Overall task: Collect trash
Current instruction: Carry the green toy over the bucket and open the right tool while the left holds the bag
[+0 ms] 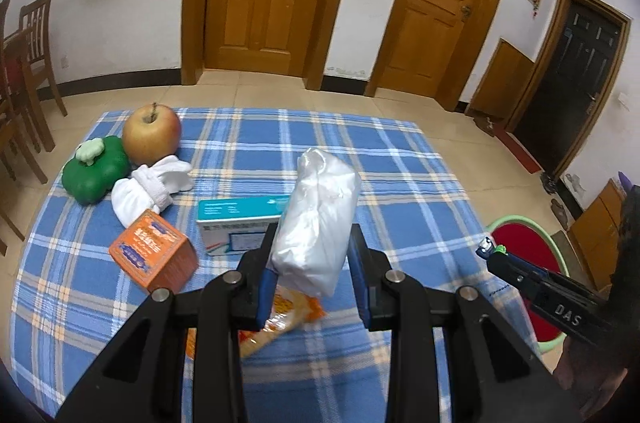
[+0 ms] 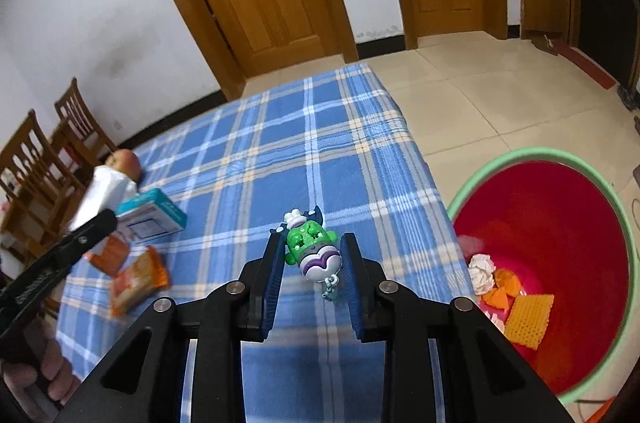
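My left gripper (image 1: 314, 235) is shut on a white plastic-wrapped bundle (image 1: 316, 219), which sticks up tilted between the pads above the blue plaid table (image 1: 400, 183). My right gripper (image 2: 312, 243) is shut on a small green and purple toy figure (image 2: 312, 251), held over the table near its right edge. A red bin with a green rim (image 2: 532, 152) stands on the floor to the right and holds crumpled paper and orange scraps. The left wrist view shows the right gripper (image 1: 490, 251) beside the bin (image 1: 516, 218).
On the table lie an apple (image 1: 152, 133), a green toy pepper (image 1: 96, 171), a white sock (image 1: 148, 187), an orange box (image 1: 154, 251), a teal and white box (image 1: 236, 219) and an orange snack wrapper (image 1: 280, 319). Wooden chairs (image 1: 32, 63) stand at the left.
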The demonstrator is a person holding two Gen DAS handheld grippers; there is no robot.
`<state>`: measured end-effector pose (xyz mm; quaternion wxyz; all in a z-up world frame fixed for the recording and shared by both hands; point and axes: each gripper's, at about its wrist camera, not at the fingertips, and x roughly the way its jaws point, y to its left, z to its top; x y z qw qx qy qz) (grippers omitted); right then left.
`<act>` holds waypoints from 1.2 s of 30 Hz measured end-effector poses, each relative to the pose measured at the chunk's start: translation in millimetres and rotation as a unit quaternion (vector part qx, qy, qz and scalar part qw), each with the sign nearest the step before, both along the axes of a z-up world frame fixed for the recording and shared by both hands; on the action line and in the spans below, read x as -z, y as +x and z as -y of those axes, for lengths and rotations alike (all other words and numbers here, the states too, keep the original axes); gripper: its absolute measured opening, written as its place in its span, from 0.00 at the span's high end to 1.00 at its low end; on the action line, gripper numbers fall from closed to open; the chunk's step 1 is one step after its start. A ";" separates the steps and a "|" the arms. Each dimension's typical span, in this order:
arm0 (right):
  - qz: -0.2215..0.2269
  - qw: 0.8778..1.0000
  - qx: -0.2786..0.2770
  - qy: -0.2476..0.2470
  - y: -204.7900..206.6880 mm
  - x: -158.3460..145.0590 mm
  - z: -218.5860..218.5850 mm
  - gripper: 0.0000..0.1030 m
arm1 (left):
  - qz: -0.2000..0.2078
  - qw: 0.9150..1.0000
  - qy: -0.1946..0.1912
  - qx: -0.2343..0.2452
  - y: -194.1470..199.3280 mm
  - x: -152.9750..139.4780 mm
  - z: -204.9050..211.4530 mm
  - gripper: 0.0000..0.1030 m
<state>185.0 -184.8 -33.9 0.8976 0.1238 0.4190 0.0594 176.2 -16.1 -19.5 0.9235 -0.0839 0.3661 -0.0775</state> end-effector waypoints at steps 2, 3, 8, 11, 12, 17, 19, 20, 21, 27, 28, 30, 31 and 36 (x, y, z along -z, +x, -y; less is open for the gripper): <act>0.007 1.000 0.006 0.007 -10.5 -6.6 4.7 0.72 | -0.001 1.000 -0.005 0.009 -2.8 -2.8 5.2 0.69; 0.010 1.000 0.009 0.011 -15.3 -9.4 7.3 0.72 | -0.001 1.000 -0.006 0.012 -3.6 -3.3 7.7 0.69; 0.018 0.999 0.024 0.032 -40.2 -21.1 28.3 0.72 | -0.002 0.999 -0.010 0.035 -11.7 -6.2 26.1 0.69; 0.025 0.998 0.041 0.035 -51.2 -26.1 41.0 0.72 | -0.004 0.999 -0.014 0.051 -16.0 -8.0 37.8 0.69; 0.027 0.998 0.046 0.035 -55.5 -28.1 45.3 0.72 | -0.004 0.998 -0.015 0.055 -17.5 -9.0 41.0 0.69; 0.038 0.996 0.079 0.027 -69.0 -35.2 73.5 0.72 | -0.006 0.996 -0.023 0.082 -22.6 -11.1 60.5 0.69; 0.040 0.995 0.092 0.019 -74.2 -35.2 83.7 0.72 | -0.010 0.995 -0.028 0.094 -24.2 -11.3 69.3 0.69; 0.041 0.994 0.101 0.016 -76.0 -34.0 89.8 0.72 | -0.013 0.995 -0.030 0.099 -24.8 -11.2 72.6 0.69; 0.040 0.993 0.109 0.017 -77.5 -32.0 96.3 0.72 | -0.015 0.994 -0.034 0.105 -25.5 -11.1 76.5 0.69; 0.025 0.989 0.145 0.026 -85.3 -13.8 125.0 0.72 | -0.019 0.991 -0.033 0.129 -30.2 -11.4 97.3 0.69; 0.022 0.988 0.149 0.025 -86.7 -10.7 129.1 0.72 | -0.019 0.990 -0.033 0.132 -30.8 -11.1 100.5 0.69; 0.016 0.987 0.157 0.023 -88.1 -5.5 135.5 0.72 | -0.020 0.989 -0.032 0.140 -32.2 -10.4 106.8 0.69; 0.013 0.987 0.161 0.022 -87.5 -2.2 136.7 0.72 | -0.021 0.989 -0.030 0.144 -32.8 -9.9 110.7 0.69; 0.001 0.984 0.176 0.027 -89.4 9.1 151.3 0.72 | -0.029 0.985 -0.028 0.166 -34.1 -5.8 130.7 0.69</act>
